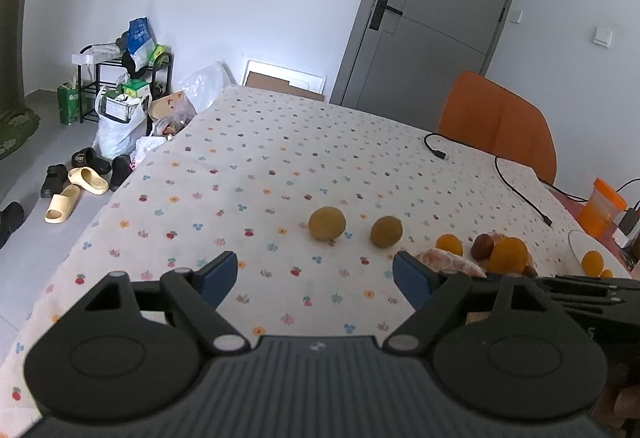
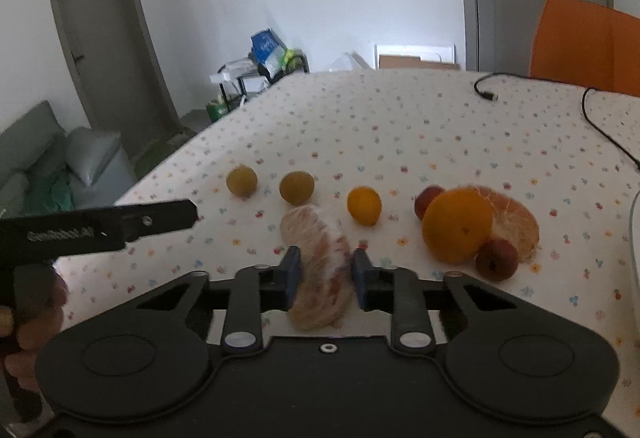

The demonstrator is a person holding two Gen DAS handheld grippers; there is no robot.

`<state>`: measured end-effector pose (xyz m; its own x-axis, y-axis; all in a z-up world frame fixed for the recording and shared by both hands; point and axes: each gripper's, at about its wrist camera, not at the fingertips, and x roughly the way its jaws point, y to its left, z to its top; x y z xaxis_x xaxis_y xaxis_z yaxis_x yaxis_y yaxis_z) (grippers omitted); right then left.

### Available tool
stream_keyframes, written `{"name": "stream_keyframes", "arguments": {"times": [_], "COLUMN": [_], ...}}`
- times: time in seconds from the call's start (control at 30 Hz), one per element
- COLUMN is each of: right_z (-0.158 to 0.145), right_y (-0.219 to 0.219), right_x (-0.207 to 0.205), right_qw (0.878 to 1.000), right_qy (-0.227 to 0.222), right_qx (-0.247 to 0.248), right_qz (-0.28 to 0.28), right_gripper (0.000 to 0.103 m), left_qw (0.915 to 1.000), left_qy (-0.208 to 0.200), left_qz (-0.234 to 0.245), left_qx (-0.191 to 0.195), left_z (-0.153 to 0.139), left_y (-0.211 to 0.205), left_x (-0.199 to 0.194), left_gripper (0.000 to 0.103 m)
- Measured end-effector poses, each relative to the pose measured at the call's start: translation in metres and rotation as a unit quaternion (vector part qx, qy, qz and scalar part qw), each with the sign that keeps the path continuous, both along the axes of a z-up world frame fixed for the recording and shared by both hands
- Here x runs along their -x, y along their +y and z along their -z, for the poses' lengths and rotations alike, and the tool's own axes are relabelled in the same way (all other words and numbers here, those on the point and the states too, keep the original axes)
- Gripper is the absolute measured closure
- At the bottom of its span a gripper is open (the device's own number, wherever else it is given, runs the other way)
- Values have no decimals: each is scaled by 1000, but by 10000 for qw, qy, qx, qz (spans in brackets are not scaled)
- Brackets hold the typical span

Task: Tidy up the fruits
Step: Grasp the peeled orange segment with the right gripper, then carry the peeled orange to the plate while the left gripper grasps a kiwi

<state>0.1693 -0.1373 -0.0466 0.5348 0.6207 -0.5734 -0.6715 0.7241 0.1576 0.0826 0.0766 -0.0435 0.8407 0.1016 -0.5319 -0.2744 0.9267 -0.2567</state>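
Observation:
My right gripper (image 2: 325, 270) is shut on a peeled pomelo wedge (image 2: 320, 262), held just above the flowered tablecloth (image 2: 360, 126). Ahead lie two yellow-green round fruits (image 2: 241, 180) (image 2: 296, 187), a small orange (image 2: 364, 205), a large orange (image 2: 457, 225), two red-brown fruits (image 2: 497, 258) (image 2: 427, 200) and a second peeled wedge (image 2: 514, 222). My left gripper (image 1: 314, 276) is open and empty above the cloth, short of the two yellow-green fruits (image 1: 327, 223) (image 1: 386, 232). The left gripper's body also shows in the right wrist view (image 2: 100, 226).
A white plate (image 1: 580, 244) with small oranges (image 1: 592, 262) sits at the table's right edge, near an orange cup (image 1: 602, 206). Black cables (image 1: 520, 190) lie at the back right. An orange chair (image 1: 500, 126) stands behind the table. Bags and shoes (image 1: 80, 178) lie on the floor left.

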Motion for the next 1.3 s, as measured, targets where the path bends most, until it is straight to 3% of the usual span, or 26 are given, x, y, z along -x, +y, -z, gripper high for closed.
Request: {"name": "stream_keyframes", "arguments": {"times": [0.33, 0.87, 0.93, 0.97, 1.0, 1.3], "right_z": [-14, -32, -32, -32, -32, -32], "right_y": [-8, -38, -43, -45, -47, -70], "right_x": [0, -17, -20, -21, -22, -23], "right_qw": [9997, 9971, 9966, 9964, 9962, 9940], "right_qy": [-123, -355, -351, -349, -354, -360], "right_qx": [-228, -529, -574, -592, -613, -788], "right_qz": [-14, 412, 469, 494, 514, 670], "right_gripper": [86, 86, 86, 86, 86, 86], "left_qw": [10000, 9998, 9996, 9995, 9994, 9996], "left_qy": [-40, 163, 205, 268, 306, 163], "left_qz": [71, 25, -11, -25, -52, 0], "left_qx": [-34, -151, -202, -160, -120, -216], "left_z": [-4, 7, 10, 12, 14, 1], "left_y": [-4, -5, -6, -5, -5, -22], "left_x": [-14, -55, -59, -62, -63, -59], "left_gripper": [20, 49, 61, 74, 78, 78]}}
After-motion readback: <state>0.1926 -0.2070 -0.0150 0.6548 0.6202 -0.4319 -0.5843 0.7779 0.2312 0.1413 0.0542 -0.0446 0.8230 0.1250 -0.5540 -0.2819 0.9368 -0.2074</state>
